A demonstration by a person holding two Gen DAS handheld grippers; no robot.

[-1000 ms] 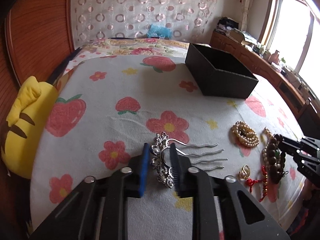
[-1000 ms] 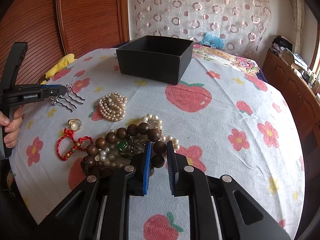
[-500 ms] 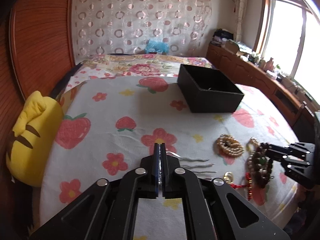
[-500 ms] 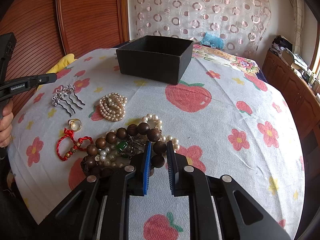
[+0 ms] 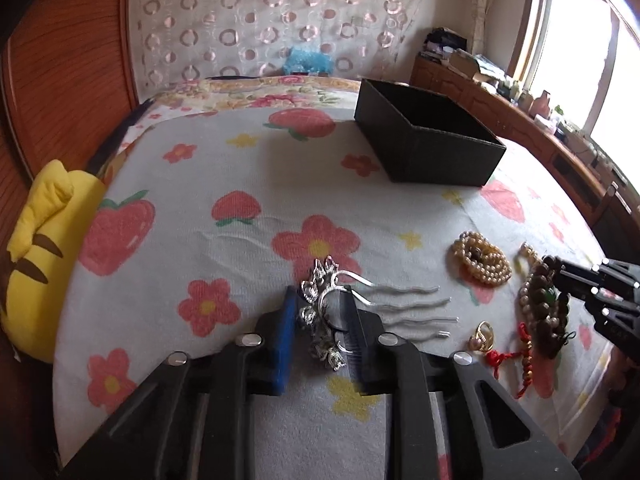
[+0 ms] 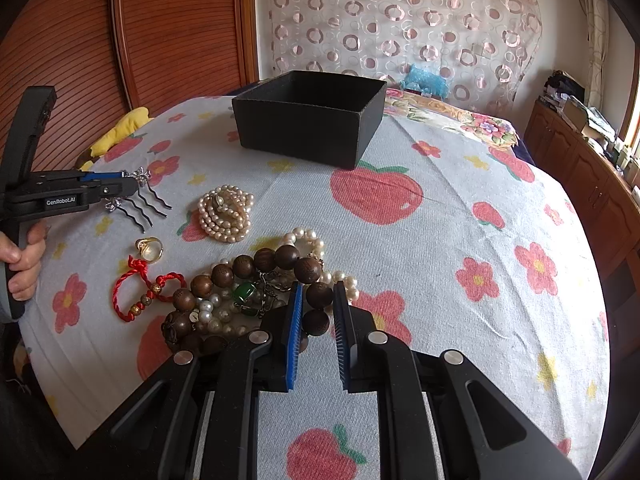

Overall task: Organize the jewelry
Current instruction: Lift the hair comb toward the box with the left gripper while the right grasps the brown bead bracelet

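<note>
Woven floral bedspread [image 5: 240, 184] bears wavy-pronged silver comb [image 5: 344, 308], matte box [image 5: 428, 140].

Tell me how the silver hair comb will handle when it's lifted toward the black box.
The silver hair comb looks like rigid metal, so it should probably lift in one piece without drooping. Its long wavy prongs could snag the cloth. With the left gripper around only the ornate head, jaws opening, the prong end may tip down.
</note>
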